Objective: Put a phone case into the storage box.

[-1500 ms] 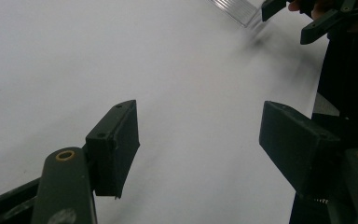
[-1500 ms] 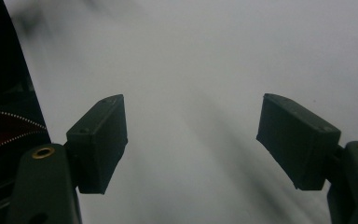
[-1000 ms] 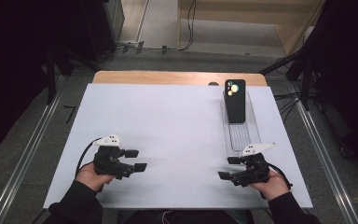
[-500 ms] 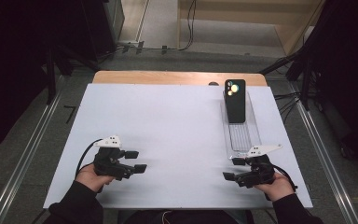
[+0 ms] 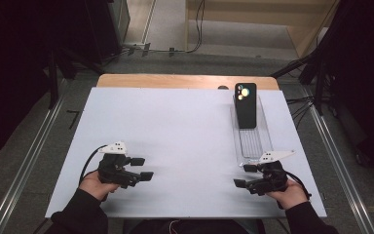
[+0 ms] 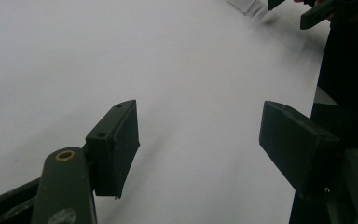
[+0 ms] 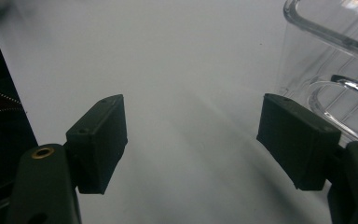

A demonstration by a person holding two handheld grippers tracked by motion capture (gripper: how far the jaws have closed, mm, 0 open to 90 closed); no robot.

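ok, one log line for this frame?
left hand-held gripper: open, empty | right hand-held gripper: open, empty, beside clear tray | phone: on tray's far end

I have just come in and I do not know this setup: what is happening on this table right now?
A person sits at a white table and holds a two-jaw gripper in each hand. The left gripper and the right gripper both rest low near the front edge, jaws open, holding nothing. At the right side lies a clear plastic tray, and a black phone lies camera side up on its far end. The right gripper is close to the tray's near end but apart from it.
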